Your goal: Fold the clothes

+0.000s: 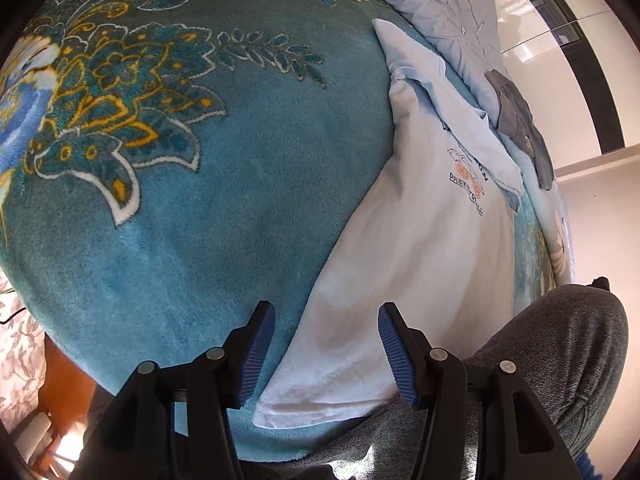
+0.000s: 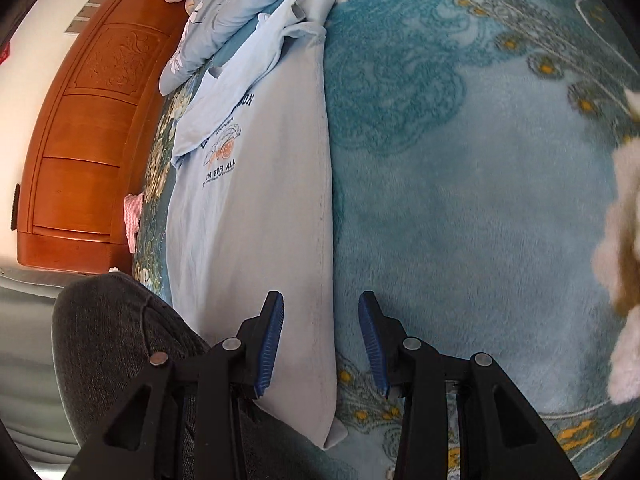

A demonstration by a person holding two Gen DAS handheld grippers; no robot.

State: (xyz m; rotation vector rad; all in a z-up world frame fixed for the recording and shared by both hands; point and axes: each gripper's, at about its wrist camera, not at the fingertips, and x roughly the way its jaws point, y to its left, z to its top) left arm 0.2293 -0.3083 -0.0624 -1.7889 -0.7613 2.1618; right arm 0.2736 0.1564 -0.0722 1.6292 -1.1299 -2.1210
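A light blue T-shirt [image 1: 420, 232] with a printed chest logo lies flat on a teal floral blanket [image 1: 200, 200], folded into a long narrow strip with a sleeve folded over the chest. My left gripper [image 1: 326, 354] is open above the shirt's near hem, holding nothing. In the right wrist view the same shirt [image 2: 256, 208] runs away from me on the blanket [image 2: 460, 200]. My right gripper [image 2: 320, 344] is open over the shirt's right edge near the hem, holding nothing.
A grey-trousered knee [image 1: 560, 352] is beside the hem, also in the right wrist view [image 2: 120, 328]. A flowered pillow [image 1: 440, 8] and a grey garment [image 1: 520, 120] lie beyond the shirt. A wooden headboard [image 2: 88, 132] stands at left. A fluffy white thing [image 2: 624, 264] is at right.
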